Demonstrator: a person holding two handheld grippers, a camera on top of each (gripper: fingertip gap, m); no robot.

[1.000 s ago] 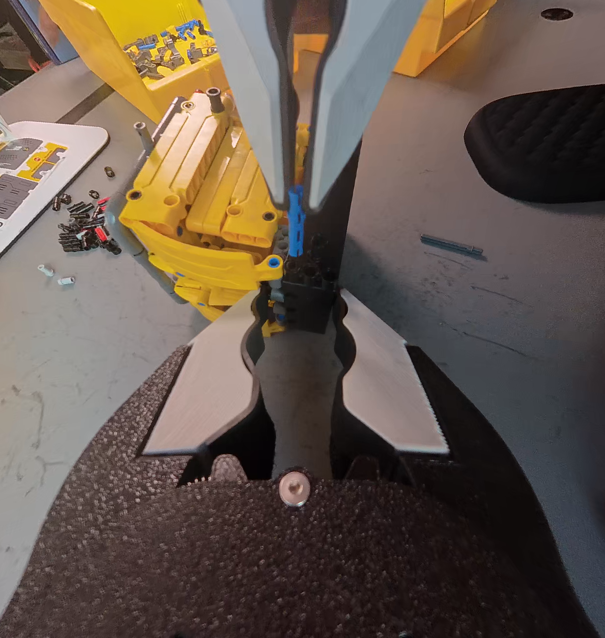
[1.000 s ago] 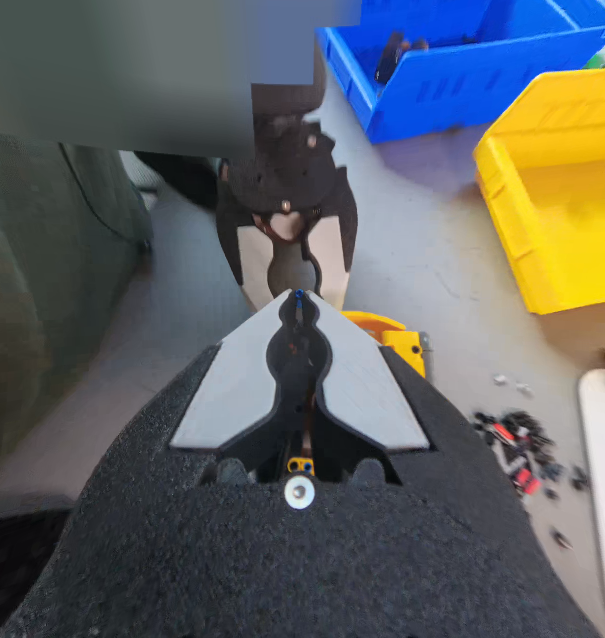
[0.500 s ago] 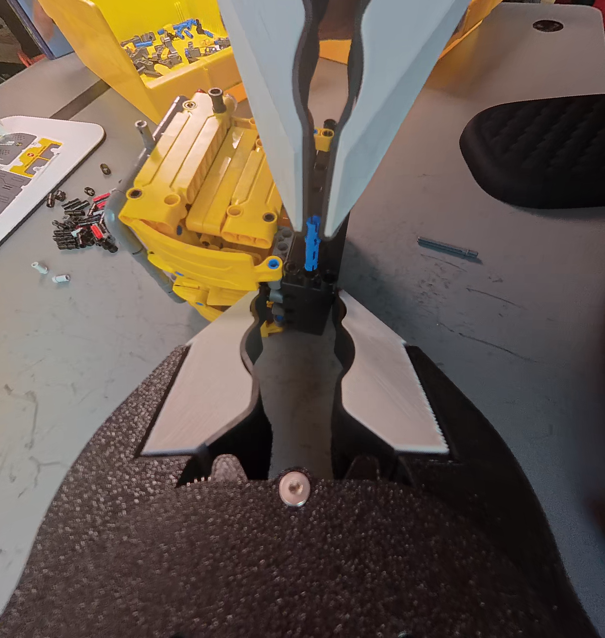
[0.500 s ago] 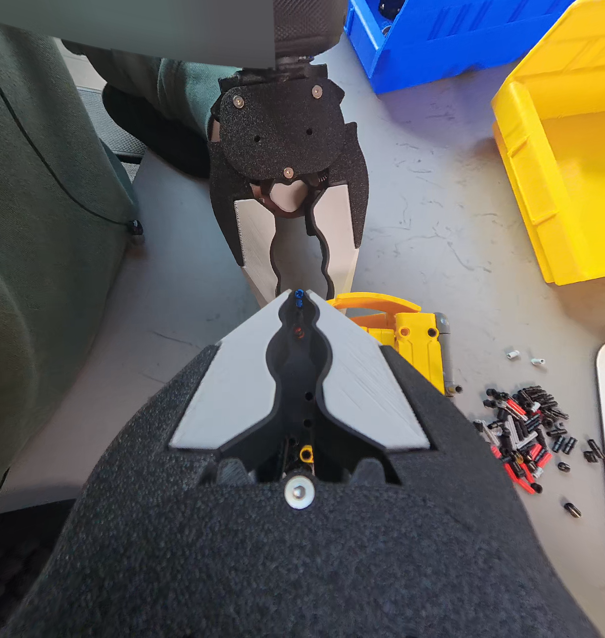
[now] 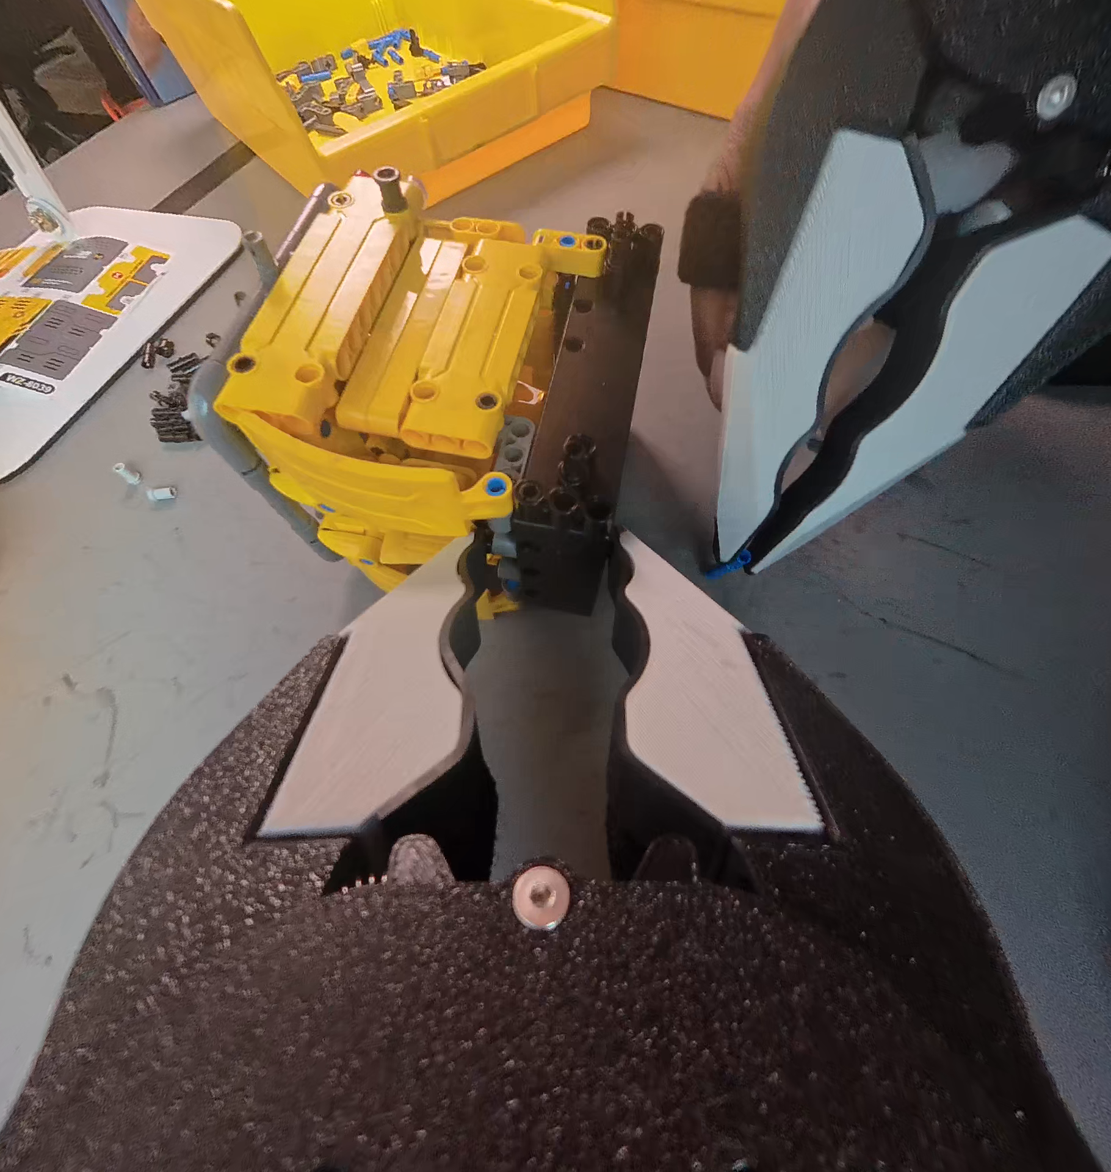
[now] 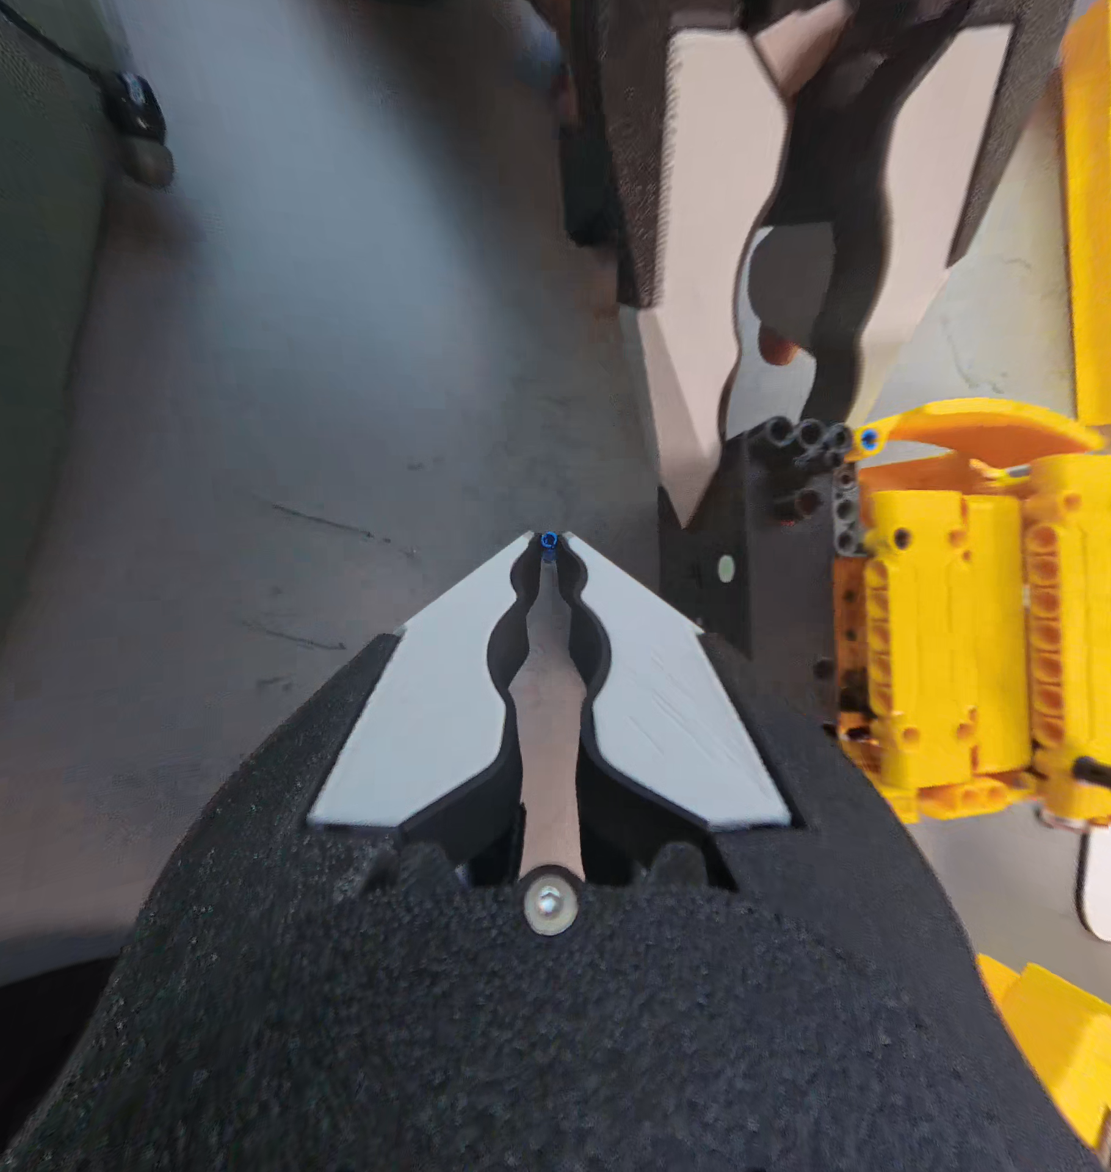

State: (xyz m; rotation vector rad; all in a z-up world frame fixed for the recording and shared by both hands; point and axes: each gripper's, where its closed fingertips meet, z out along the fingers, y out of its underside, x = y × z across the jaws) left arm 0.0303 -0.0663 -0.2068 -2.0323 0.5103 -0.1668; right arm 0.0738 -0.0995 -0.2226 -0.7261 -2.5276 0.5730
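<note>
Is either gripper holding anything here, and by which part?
The right gripper pinches a small blue pin at its very fingertips, one end poking out. The left gripper straddles the black end block of the yellow model, clamping it.

Grey worktable (image 5: 128,634), scuffed w/ dark scratches; warm overhead light, soft shadows. Yellow parts bins (image 5: 477,120) along far edge. Dark area beyond table at upper left, details unclear.

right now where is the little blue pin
The blue pin is pinched at the tip of the right gripper, just above the grey table and to the right of the black beam the left gripper grips.
</note>
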